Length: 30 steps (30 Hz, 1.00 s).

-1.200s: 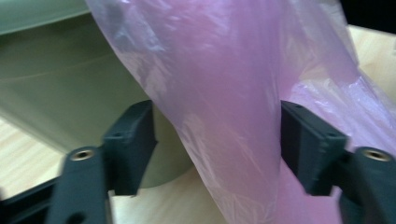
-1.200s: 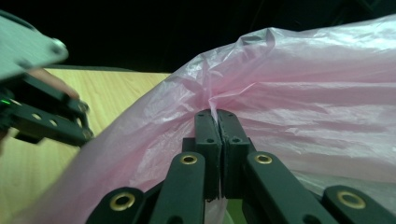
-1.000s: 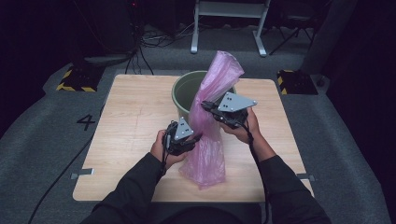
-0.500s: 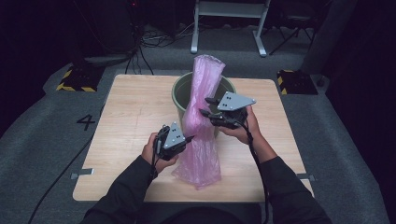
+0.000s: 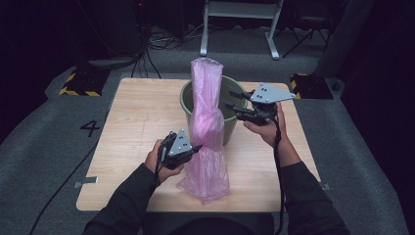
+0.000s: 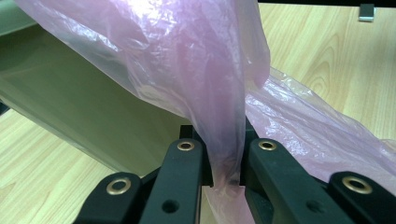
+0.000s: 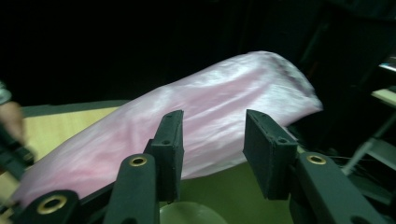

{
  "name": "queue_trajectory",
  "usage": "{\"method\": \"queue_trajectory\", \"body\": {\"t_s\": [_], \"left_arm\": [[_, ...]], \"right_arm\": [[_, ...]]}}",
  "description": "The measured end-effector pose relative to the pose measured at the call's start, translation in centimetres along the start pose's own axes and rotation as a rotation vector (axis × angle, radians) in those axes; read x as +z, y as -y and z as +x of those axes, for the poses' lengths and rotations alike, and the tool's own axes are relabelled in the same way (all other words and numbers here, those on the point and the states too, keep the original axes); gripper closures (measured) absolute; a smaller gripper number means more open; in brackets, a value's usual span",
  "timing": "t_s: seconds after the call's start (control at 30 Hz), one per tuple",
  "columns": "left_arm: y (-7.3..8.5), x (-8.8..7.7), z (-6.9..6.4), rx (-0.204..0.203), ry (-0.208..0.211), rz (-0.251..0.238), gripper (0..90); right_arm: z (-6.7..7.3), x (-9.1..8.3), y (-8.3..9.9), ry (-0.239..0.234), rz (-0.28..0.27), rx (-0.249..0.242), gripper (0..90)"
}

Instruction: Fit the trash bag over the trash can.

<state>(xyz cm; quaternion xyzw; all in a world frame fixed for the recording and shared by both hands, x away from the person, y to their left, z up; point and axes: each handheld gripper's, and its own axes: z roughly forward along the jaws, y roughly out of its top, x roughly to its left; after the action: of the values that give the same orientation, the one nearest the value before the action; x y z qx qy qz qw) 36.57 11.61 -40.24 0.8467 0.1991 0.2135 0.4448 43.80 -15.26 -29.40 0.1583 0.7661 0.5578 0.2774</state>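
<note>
A thin, crinkled pink plastic bag (image 5: 208, 127) stands twisted upright on the pale wooden surface (image 5: 142, 122), its lower end spread on the wood and its top rising in front of the round olive-green plastic bin (image 5: 188, 100). The left gripper (image 5: 195, 148) has its jaws pinching a fold of the bag low down. The right gripper (image 5: 229, 99) hovers beside the bin, just right of the bag; its jaws have just been closing a little, yet stand spread with nothing between them

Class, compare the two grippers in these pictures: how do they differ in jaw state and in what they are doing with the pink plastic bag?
The left gripper is shut on the pink plastic bag, pinching a fold low down; the right gripper is open, its jaws apart and off the bag after just releasing it.
The left gripper sits over the table; the right gripper sits above the green bin.
Both are hand-held.
</note>
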Motion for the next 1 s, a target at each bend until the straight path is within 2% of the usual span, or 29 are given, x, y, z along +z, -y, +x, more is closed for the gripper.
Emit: {"method": "queue_trajectory", "body": {"t_s": [0.1,0.2,0.3,0.37,0.4,0.47,0.5,0.63,0.7,0.9,1.0], "left_arm": [[-0.1,0.1,-0.1,0.014,0.009,0.013,86.0],[-0.3,0.3,-0.1,0.031,0.03,0.03,86.0],[-0.4,0.4,-0.1,0.042,0.038,0.045,86.0],[-0.4,0.4,-0.2,0.044,0.039,0.048,86.0],[-0.4,0.4,-0.2,0.048,0.038,0.052,86.0],[-0.4,0.3,-0.2,0.045,0.038,0.046,85.8],[-0.4,0.3,-0.2,0.045,0.038,0.046,85.7],[-0.4,-0.2,-0.1,0.044,0.025,0.016,84.0],[-0.5,-0.5,-0.1,0.048,0.015,0.002,82.5],[-1.0,-1.4,-0.2,0.064,-0.013,-0.042,80.6],[-1.4,-2.1,0.0,0.057,-0.021,-0.072,77.5]], "right_arm": [[0.0,0.5,-0.7,0.018,-0.005,0.001,53.8],[0.8,1.4,-1.8,0.023,0.011,-0.042,49.8],[1.4,2.6,-2.7,0.01,0.026,-0.063,48.6],[1.8,3.7,-3.0,-0.015,0.063,-0.08,48.7],[1.8,4.8,-2.9,-0.02,0.099,-0.079,51.1],[1.8,5.6,-2.7,-0.042,0.136,-0.076,54.3],[1.8,5.6,-2.7,-0.042,0.136,-0.076,54.3],[1.7,7.6,-1.7,-0.072,0.268,-0.096,60.7],[1.1,8.4,-0.9,-0.091,0.324,-0.072,63.5],[0.6,8.9,0.0,-0.13,0.388,-0.042,69.6],[0.6,9.0,0.4,-0.148,0.423,-0.052,74.8]]}}
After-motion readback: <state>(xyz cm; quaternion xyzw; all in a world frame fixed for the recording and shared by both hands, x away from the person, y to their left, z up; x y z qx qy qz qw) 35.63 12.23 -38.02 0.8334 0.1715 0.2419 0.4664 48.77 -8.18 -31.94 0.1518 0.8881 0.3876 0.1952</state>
